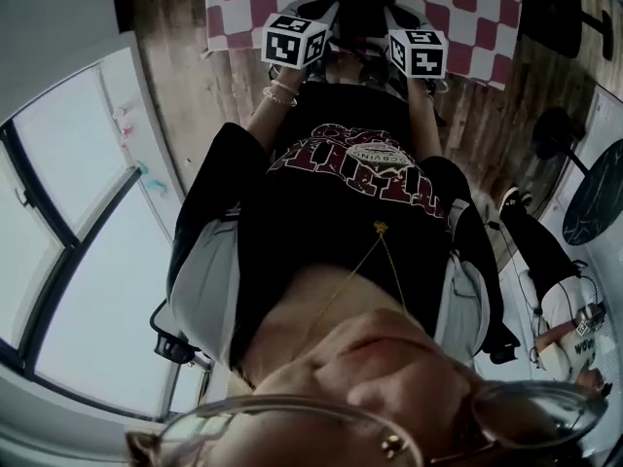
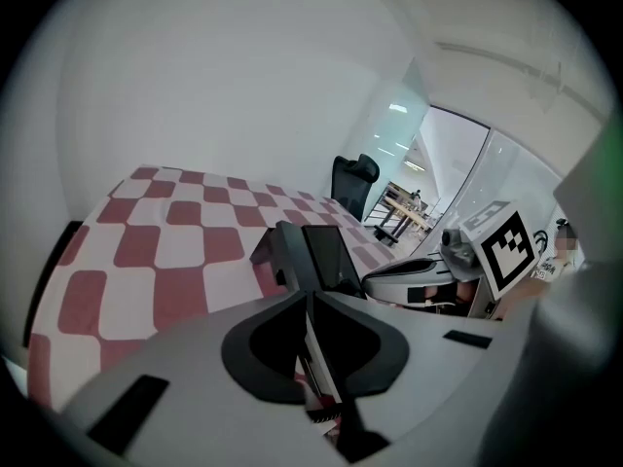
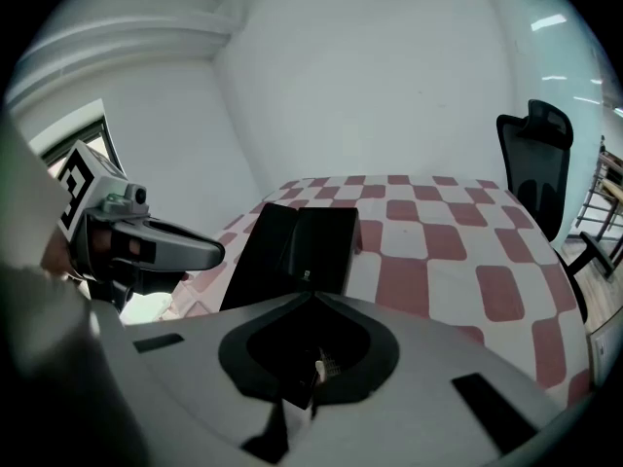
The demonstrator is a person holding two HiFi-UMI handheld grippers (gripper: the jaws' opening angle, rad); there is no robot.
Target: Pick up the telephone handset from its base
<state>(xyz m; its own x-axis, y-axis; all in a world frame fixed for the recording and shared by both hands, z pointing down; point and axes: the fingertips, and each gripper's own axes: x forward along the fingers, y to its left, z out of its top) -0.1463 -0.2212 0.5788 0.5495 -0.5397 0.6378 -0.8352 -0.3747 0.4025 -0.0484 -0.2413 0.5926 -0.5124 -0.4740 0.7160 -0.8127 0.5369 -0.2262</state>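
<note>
Left hand-held gripper [image 2: 310, 294] is clenched with nothing in it, and the right hand-held gripper [image 3: 311, 296] is clenched and empty too. Ahead of both, the black telephone [image 3: 292, 249] sits on the red-checked bench [image 3: 428, 251], untouched.

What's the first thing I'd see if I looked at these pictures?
The red-and-white checked tablecloth jumps out first, spread over the table ahead of both grippers. On it sits a black telephone, just beyond the closed jaws of the left gripper and the right gripper. In the head view, two black-and-white marker cubes, left and right, sit side by side near the top.
</note>
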